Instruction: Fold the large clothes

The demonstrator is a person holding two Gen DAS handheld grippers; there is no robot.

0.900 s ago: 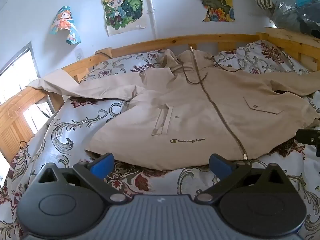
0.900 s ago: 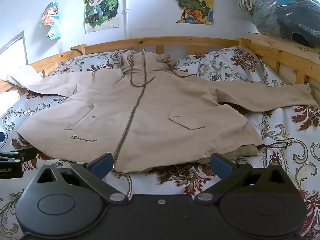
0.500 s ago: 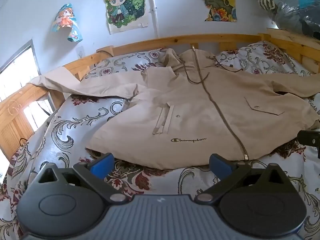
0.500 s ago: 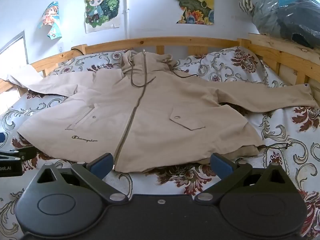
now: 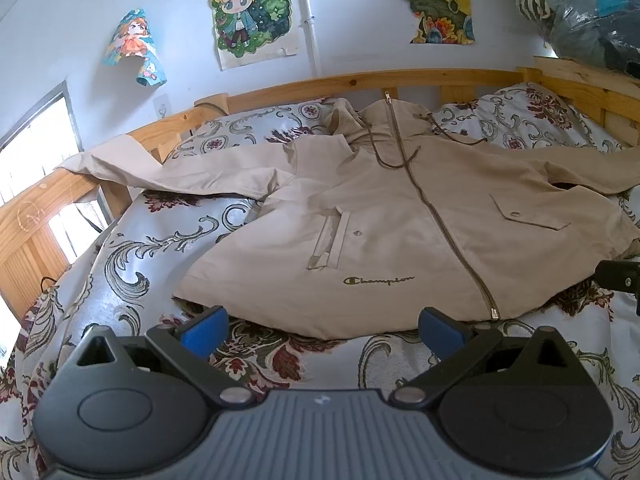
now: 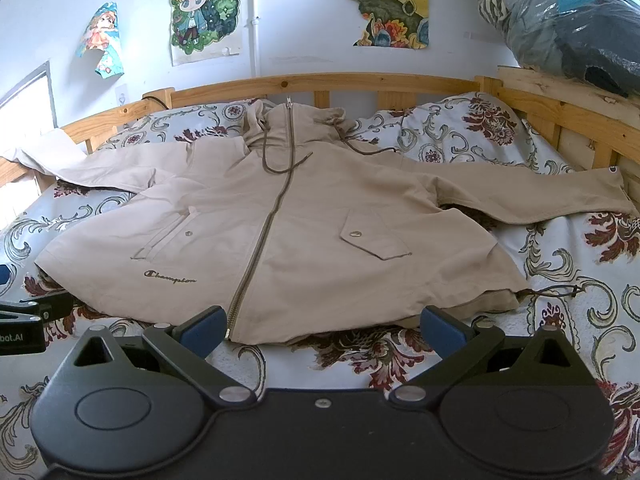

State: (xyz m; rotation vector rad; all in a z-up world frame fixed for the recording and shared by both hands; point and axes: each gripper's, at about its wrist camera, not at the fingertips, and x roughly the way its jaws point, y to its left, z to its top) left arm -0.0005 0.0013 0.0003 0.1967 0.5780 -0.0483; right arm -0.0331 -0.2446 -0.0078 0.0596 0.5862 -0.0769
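Note:
A beige zip-up Champion jacket [image 5: 400, 220] lies flat and face up on the bed, hood toward the headboard, both sleeves spread out sideways; it also shows in the right wrist view [image 6: 288, 224]. Its left sleeve [image 5: 168, 172] drapes over the wooden side rail. Its right sleeve [image 6: 552, 196] reaches the right rail. My left gripper [image 5: 322, 326] is open and empty, just short of the jacket's hem. My right gripper [image 6: 322, 326] is open and empty, also just short of the hem, near the zip's bottom end.
The bed has a floral cover [image 6: 560, 272] and a wooden frame [image 6: 340, 80] around it. Bagged bedding [image 6: 568, 20] is stacked on the upper right rail. A window [image 5: 28, 152] is at the left. Posters hang on the wall.
The left wrist view has shifted slightly, so the jacket sits a little further right and lower in it. The right gripper has barely moved. Both grippers stay open.

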